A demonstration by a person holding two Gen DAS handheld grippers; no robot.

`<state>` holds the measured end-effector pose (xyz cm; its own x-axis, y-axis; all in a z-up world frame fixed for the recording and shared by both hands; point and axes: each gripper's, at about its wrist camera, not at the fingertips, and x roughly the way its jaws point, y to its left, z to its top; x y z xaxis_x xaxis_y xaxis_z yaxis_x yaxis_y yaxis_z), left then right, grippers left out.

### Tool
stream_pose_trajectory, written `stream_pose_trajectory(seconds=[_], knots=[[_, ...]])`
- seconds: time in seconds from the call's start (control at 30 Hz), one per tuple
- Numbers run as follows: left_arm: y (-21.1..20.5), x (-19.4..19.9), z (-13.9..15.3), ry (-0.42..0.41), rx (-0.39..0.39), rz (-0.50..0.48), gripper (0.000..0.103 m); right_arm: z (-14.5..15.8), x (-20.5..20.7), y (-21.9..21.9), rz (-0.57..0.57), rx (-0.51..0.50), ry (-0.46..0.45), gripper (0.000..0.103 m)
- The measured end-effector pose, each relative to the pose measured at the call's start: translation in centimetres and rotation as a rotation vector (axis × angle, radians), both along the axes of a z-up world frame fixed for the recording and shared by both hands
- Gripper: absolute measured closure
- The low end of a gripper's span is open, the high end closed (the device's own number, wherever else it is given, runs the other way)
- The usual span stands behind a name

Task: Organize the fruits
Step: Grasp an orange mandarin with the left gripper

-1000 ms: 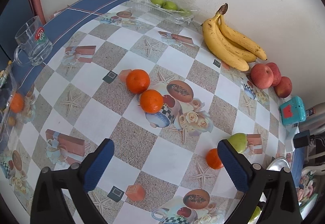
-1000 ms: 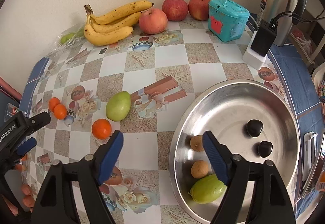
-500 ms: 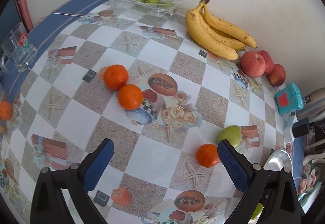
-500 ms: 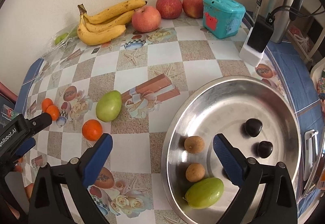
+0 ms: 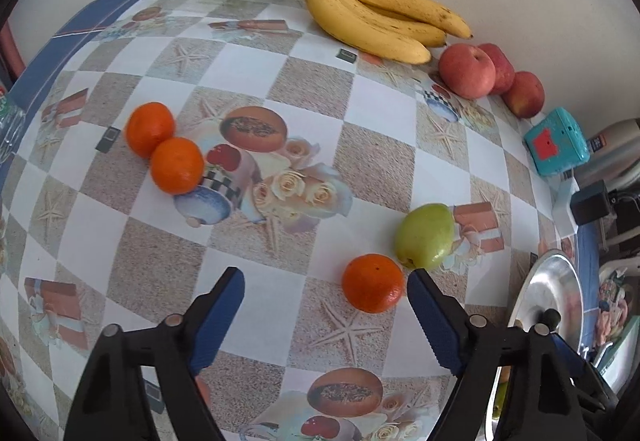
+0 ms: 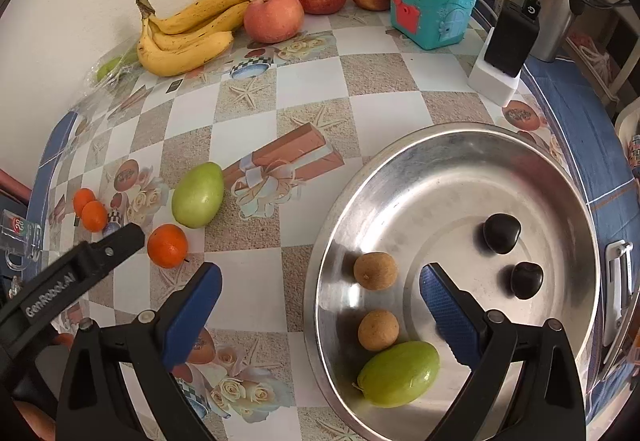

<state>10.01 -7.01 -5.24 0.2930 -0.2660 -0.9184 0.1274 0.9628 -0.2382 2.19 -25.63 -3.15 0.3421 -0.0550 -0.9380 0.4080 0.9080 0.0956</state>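
The left hand-held gripper [image 5: 324, 291] hangs over the worktop [image 5: 360, 169], jaws apart and just now narrowing, a loose tangerine [image 5: 373, 283] just inside its right finger, ungrasped. The right hand-held gripper [image 6: 320, 287] gapes wide and empty over the near rim of a steel bowl [image 6: 440, 145]. The worktop wears a checkered cloth of starfish and roses, set against a pale wall. The tangerine is round and bright orange; a green mango [image 5: 425, 237] just beyond it points toward the back wall.
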Motion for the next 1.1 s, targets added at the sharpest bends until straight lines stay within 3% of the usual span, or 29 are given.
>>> stream_pose_trajectory(seconds=[0.6,0.73,1.1], knots=[[-2.7,-0.6,-1.5,0.039,-0.006,-0.090,0.064,-0.2,-0.2,-0.5,-0.014,-0.006,0.017,0.004],[-2.8,-0.7,-1.2,0.031,0.008,-0.095,0.065,-0.2,-0.2,-0.5,-0.013,-0.009,0.021,0.004],[-0.3,0.1,0.6,-0.003,-0.056,-0.006,0.065,0.3,0.4,-0.1,-0.007,-0.008,-0.025,0.004]])
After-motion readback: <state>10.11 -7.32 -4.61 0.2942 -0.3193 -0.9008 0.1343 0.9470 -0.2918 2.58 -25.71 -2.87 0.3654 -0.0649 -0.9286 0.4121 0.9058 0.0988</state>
